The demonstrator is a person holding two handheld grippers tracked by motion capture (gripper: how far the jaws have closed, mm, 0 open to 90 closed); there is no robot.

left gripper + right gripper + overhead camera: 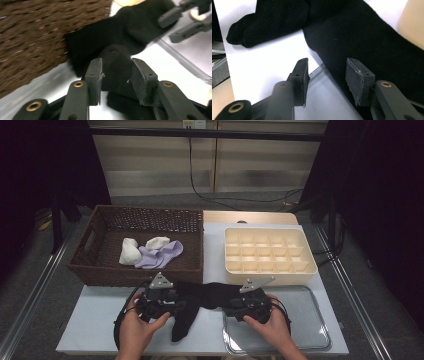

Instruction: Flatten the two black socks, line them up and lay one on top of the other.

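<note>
The left gripper has its jaws parted, with a fold of the black sock bulging up between them; whether the pads press on the cloth cannot be told. The right gripper stands released: its pads are apart, with bare tray and the sock's edge in the gap and nothing pinched.

The white table carries all items. The brown wicker basket sits at the left rear and holds a lilac sock and two white socks. The cream divider box sits at the right rear, just beside the basket. The clear tray lies in front of the box, at the near right.

The black sock lies across the near edge of the table, in front of the basket. One end reaches over the tray's left rim; the other hangs toward the person at centre.

Both forearms enter from the bottom of the high view. The left hand wraps the left gripper from behind and points it forward, toward the right, at the sock's folded part. The right hand holds the right gripper over the tray's left edge, aimed left along the sock. The two grippers are near each other, with the sock spanning between them.
</note>
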